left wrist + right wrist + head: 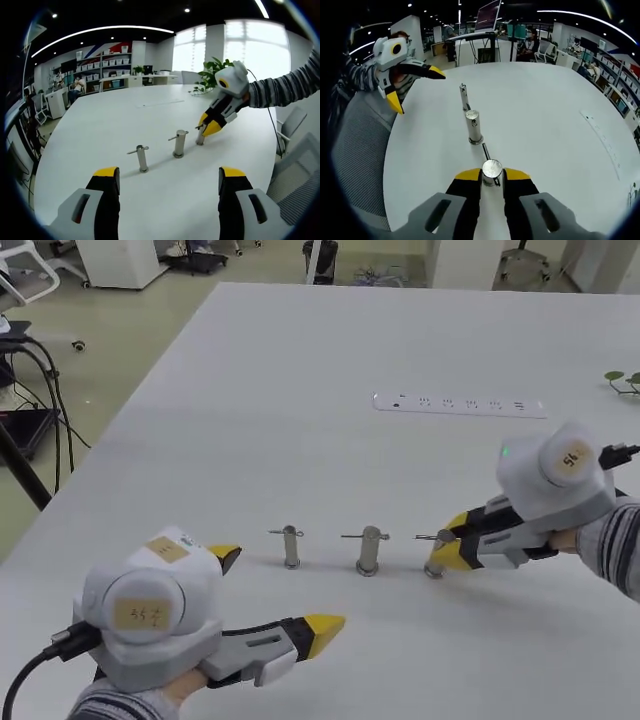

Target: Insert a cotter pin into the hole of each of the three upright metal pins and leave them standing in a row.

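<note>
Three upright metal pins stand in a row on the white table: the left pin, the middle pin and the right pin. A thin cotter pin sticks out sideways near the top of each. My right gripper is shut around the right pin, whose round head sits between the yellow tips. Beyond it are the middle pin and the far pin. My left gripper is held open in front of the row, nothing between its fingers, with the left pin nearest to it.
A white power strip lies farther back on the table. A green plant shows at the right edge. Chairs and cables stand on the floor to the left of the table.
</note>
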